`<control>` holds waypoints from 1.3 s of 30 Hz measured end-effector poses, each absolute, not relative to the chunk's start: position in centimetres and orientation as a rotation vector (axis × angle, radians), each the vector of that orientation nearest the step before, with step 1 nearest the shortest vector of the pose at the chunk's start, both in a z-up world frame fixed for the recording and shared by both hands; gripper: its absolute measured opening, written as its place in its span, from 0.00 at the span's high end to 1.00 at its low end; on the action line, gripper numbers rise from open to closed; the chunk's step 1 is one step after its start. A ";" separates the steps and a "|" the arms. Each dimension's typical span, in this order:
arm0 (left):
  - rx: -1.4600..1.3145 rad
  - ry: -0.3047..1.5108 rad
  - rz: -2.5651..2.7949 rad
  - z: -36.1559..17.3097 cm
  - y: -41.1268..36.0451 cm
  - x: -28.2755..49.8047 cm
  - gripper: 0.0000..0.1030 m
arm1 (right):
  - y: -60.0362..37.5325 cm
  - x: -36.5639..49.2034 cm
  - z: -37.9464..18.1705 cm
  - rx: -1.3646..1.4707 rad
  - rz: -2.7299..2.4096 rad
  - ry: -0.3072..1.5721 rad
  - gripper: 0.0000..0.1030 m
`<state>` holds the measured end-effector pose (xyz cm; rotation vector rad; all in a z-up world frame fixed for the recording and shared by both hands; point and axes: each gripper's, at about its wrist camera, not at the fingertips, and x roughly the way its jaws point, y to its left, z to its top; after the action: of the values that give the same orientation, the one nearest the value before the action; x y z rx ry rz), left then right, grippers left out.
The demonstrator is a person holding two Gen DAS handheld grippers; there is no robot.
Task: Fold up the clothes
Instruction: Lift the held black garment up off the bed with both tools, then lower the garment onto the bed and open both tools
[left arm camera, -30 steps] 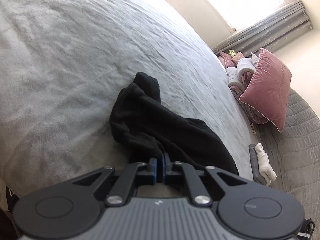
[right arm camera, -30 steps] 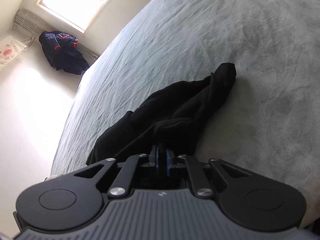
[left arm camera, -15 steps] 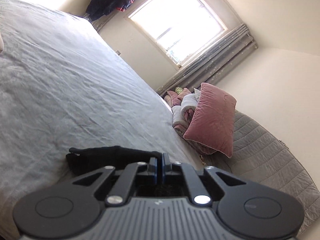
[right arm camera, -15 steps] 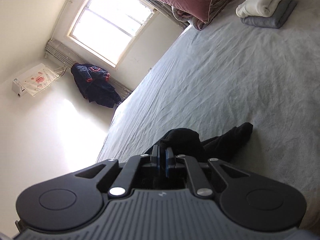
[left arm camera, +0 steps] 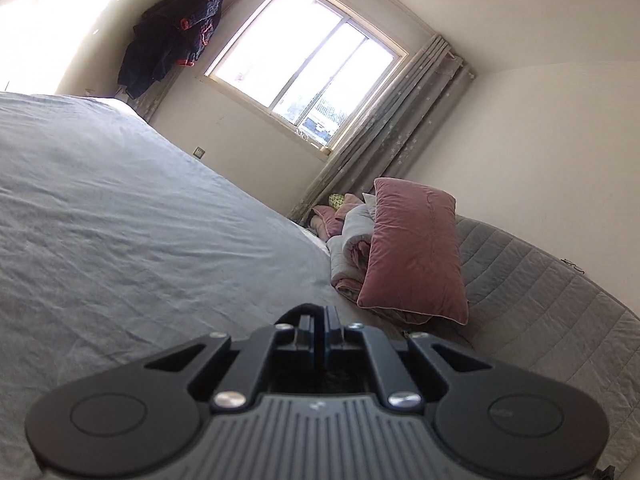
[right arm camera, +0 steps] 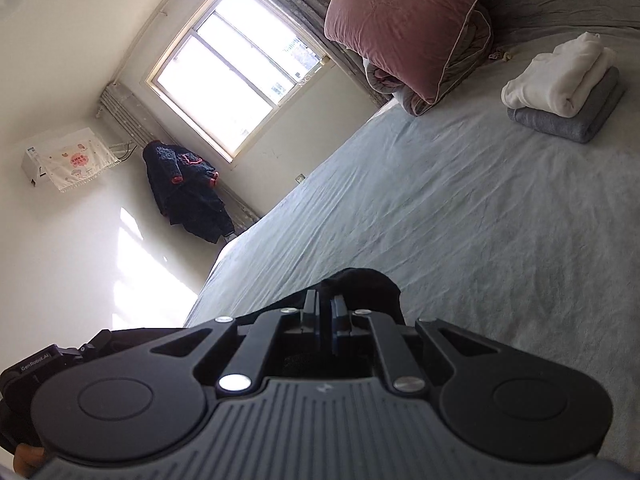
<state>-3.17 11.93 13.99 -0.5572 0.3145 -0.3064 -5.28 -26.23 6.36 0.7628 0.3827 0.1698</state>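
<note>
As before both clamped, black garment (right arm camera: 368,284) now higher off bed (right arm camera: 480,220).

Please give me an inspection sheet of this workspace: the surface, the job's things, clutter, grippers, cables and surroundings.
Surface: grey bed sheet, wrinkled.
Job's things: black garment bunched at the right gripper; only a dark sliver shows in the left wrist view. Folded white garment stacked on a folded grey garment on the bed.
Clutter: pink pillow leaning on a rolled quilt at the bed's head.
Grippers: left gripper shut, with dark cloth at its fingers; right gripper shut on the black garment.
Cables: nothing seen on the bed.
Surroundings: bright window, grey curtains, dark clothes hanging on the wall, covered air conditioner.
</note>
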 end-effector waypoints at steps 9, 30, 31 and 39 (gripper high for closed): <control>-0.468 0.339 -0.220 14.3 10.2 5.5 0.96 | -25.5 2.8 7.5 0.676 0.095 0.329 0.92; -0.384 0.405 -0.045 5.3 8.2 22.3 0.96 | -22.7 19.2 0.7 0.383 -0.051 0.382 0.92; -0.382 0.407 -0.044 4.8 8.0 22.8 0.96 | -22.6 19.8 0.2 0.371 -0.061 0.389 0.92; -0.347 0.476 -0.020 0.4 6.5 26.1 0.96 | -23.0 23.0 -2.3 0.303 -0.120 0.449 0.92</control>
<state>26.13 6.55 0.39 -0.3475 0.4759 -0.0203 22.98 -23.02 -2.35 0.3034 0.4493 -0.1198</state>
